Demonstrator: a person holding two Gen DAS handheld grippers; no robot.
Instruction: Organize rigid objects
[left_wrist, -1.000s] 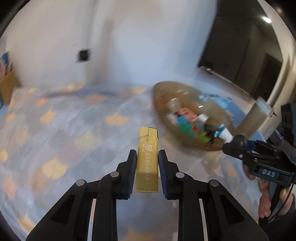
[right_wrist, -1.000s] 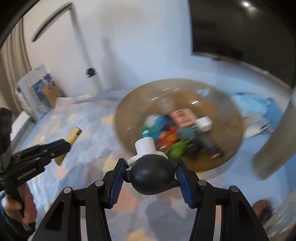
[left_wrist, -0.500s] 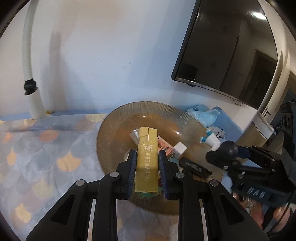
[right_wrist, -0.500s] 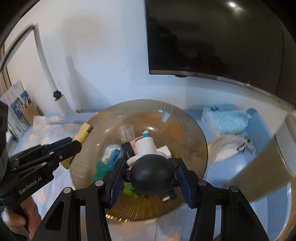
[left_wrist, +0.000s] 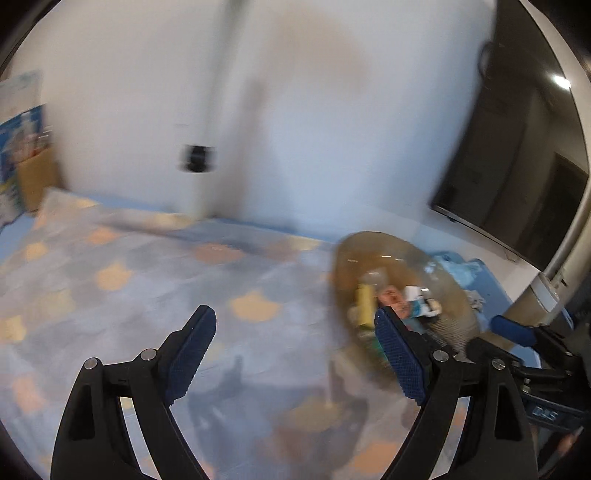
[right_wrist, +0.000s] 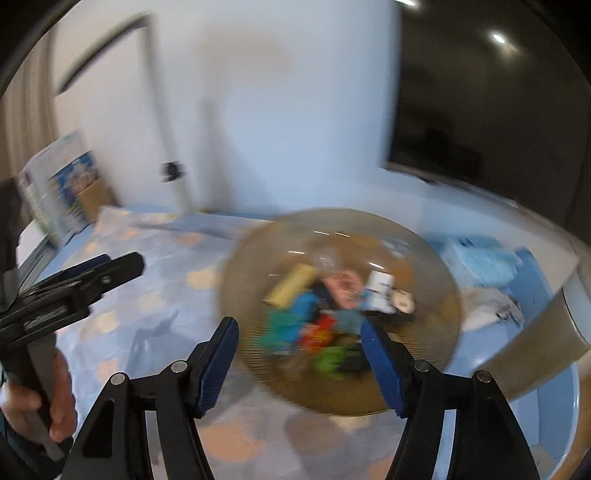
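A round amber glass bowl (right_wrist: 439, 291) sits on the patterned cloth and holds several small objects. Among them lie the yellow lighter (right_wrist: 291, 286) and the white-and-black bottle (right_wrist: 384, 291). In the left wrist view the bowl (left_wrist: 454, 291) is at the right with the lighter (left_wrist: 364, 304) in it. My left gripper (left_wrist: 295, 350) is open and empty over the cloth, left of the bowl. My right gripper (right_wrist: 299, 358) is open and empty just in front of the bowl. Both views are blurred by motion.
The cloth (left_wrist: 147, 288) has blue and orange scales. A wall screen (right_wrist: 480, 110) hangs at the right. Blue tissue packs (right_wrist: 480, 262) lie behind the bowl. A box and printed card (right_wrist: 62, 184) stand at the far left. A white pole (left_wrist: 218, 129) rises at the back.
Both grippers have opened and let go: the yellow lighter and the black-and-white bottle now lie in the bowl. Both grippers have pulled back, the left swinging leftward.
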